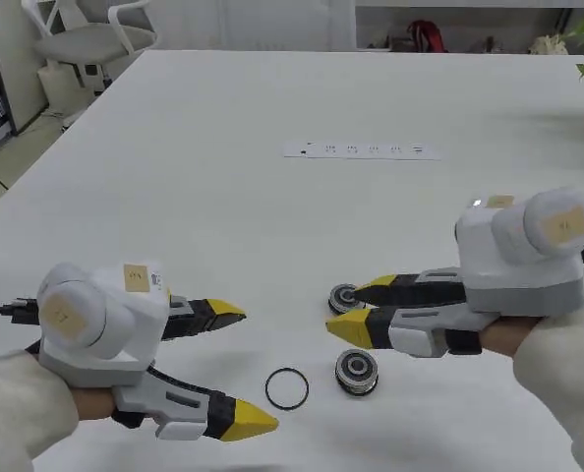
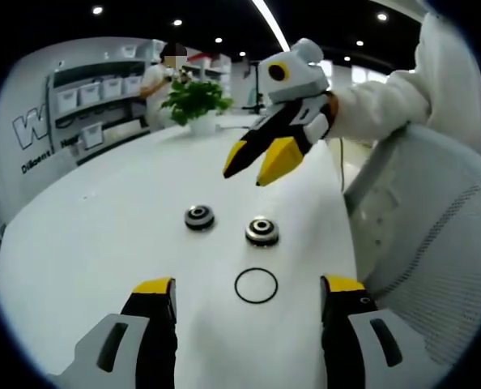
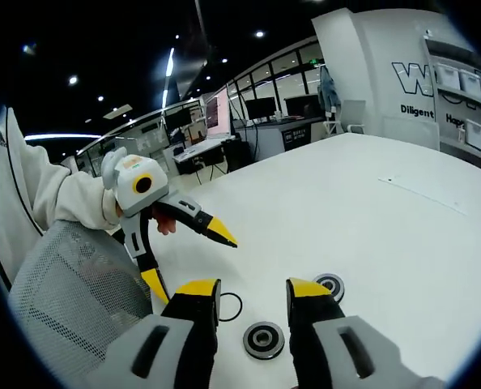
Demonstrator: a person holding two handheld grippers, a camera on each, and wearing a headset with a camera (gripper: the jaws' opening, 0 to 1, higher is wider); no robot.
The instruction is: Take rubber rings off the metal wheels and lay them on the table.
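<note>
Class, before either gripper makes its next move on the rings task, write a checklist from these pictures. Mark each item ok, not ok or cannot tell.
1. Left gripper open and empty: ok.
2. Right gripper open and empty: ok.
3. Loose rubber ring flat on the table, apart from both wheels: ok.
4. Near wheel lying flat, nothing over it: ok.
5. Far wheel apart from the other wheel: ok.
6. Which wheel still wears a ring: cannot tell.
</note>
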